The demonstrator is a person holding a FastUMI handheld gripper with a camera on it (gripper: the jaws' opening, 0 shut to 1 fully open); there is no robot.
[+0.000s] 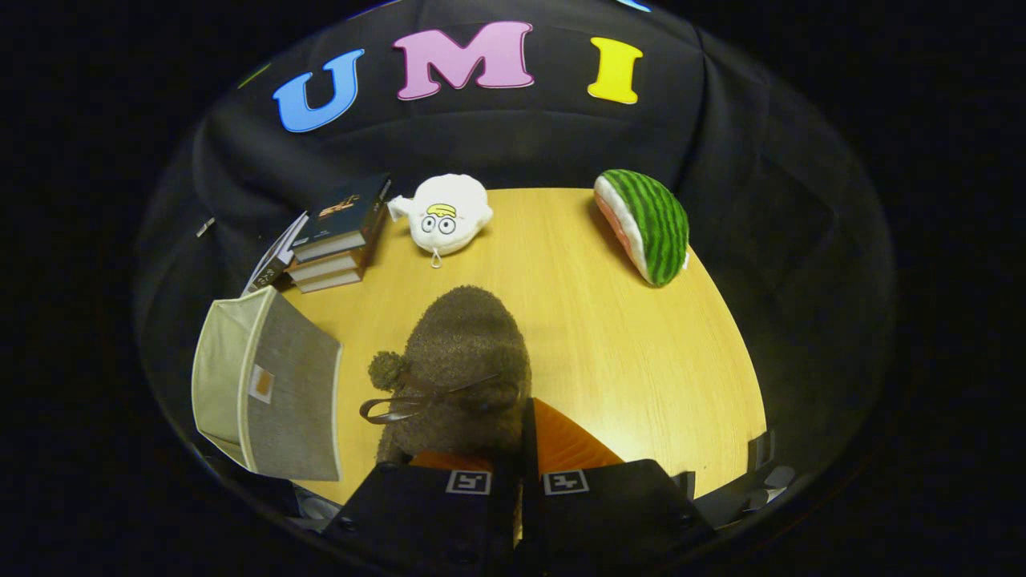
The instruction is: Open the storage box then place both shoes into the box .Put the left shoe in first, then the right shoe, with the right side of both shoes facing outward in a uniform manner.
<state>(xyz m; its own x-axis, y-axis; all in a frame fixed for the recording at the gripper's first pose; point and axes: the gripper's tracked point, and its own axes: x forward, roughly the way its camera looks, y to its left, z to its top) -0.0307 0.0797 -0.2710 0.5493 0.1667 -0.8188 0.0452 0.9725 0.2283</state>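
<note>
Gripper fingers drawn close, pinching the heel edge of a fuzzy brown slipper that hangs out ahead of them, bow and pompom on top. How much of the rim both fingers really hold is hard to tell; the heel is hidden behind them. Storage box sits near, off to the left on the table, lid swung open, inside not visible. No second shoe to point at. Risk: thin grip on soft fabric, slipper could slip or twist on the swing to the box and land facing wrong. Beyond: stacked books, white plush toy, watermelon plush.
</note>
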